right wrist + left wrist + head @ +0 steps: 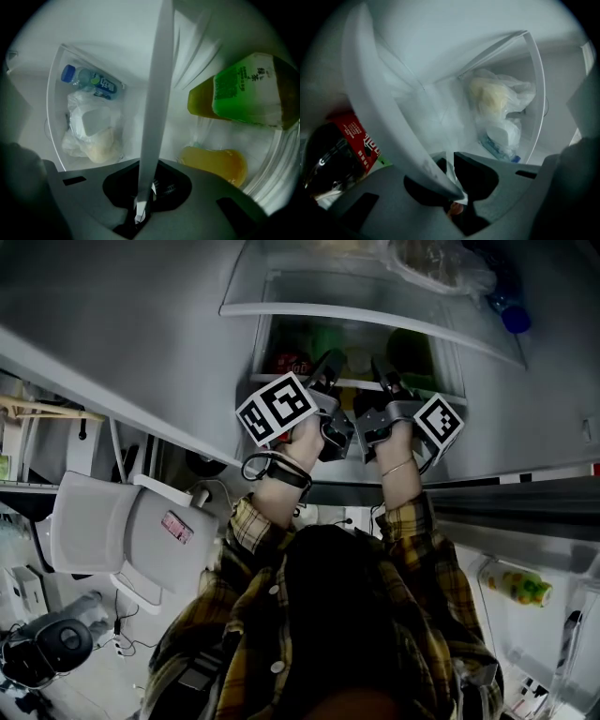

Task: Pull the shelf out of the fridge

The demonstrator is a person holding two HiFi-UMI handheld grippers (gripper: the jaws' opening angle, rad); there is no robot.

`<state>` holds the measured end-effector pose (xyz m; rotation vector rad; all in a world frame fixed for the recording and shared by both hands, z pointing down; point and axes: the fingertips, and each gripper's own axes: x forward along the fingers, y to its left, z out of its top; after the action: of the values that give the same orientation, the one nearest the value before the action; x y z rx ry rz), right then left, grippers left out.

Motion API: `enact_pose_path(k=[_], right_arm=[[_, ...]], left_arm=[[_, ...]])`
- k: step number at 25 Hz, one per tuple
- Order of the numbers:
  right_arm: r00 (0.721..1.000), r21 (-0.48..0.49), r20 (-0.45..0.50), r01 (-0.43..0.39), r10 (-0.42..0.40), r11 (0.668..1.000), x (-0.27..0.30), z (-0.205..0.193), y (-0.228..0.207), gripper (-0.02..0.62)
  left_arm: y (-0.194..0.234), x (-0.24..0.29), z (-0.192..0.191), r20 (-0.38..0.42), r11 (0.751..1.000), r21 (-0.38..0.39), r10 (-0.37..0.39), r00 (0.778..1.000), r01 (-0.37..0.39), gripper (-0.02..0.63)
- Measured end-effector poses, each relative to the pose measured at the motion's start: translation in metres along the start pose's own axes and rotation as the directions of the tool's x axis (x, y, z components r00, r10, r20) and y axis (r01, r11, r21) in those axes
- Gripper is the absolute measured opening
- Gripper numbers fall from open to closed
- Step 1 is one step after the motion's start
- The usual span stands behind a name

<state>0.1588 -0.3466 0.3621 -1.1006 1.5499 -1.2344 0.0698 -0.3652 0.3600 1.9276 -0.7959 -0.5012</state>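
Grey fingers [497,173] of the left gripper [457,199] are clamped on the white front rim of the shelf [379,117], and the right gripper [143,206] pinches the same rim. This clear, pale-trimmed shelf sits inside the fridge [454,33], carrying a green-labelled bottle [248,89] and an orange one [215,164]. Beside the fridge stands a white chair [122,531].

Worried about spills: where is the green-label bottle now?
Right gripper view, upper right: the green-label bottle sits right of the shelf edge, just above an orange drink.
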Motion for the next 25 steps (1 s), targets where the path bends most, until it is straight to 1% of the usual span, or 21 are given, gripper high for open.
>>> enact_pose_path(k=[3, 12, 18, 25], right_arm=[[1.000, 0.022, 0.003, -0.004, 0.004, 1.000, -0.003, -0.001, 0.000, 0.031], [1.000, 0.043, -0.008, -0.004, 0.004, 0.999, -0.014, -0.008, 0.000, 0.029], [1.000, 0.045, -0.017, -0.008, 0.009, 0.999, -0.031, -0.016, 0.000, 0.028], [1.000, 0.038, -0.027, -0.014, 0.015, 0.999, -0.049, -0.024, 0.001, 0.028]], left_arm=[[0.000, -0.002, -0.001, 0.000, 1.000, -0.003, 0.000, 1.000, 0.000, 0.063], [-0.003, -0.014, -0.007, -0.001, 1.000, 0.002, 0.000, 1.000, 0.000, 0.063], [-0.006, -0.030, -0.017, 0.002, 1.000, 0.014, 0.000, 1.000, 0.000, 0.063], [-0.009, -0.045, -0.029, 0.006, 1.000, 0.009, -0.001, 1.000, 0.001, 0.063]])
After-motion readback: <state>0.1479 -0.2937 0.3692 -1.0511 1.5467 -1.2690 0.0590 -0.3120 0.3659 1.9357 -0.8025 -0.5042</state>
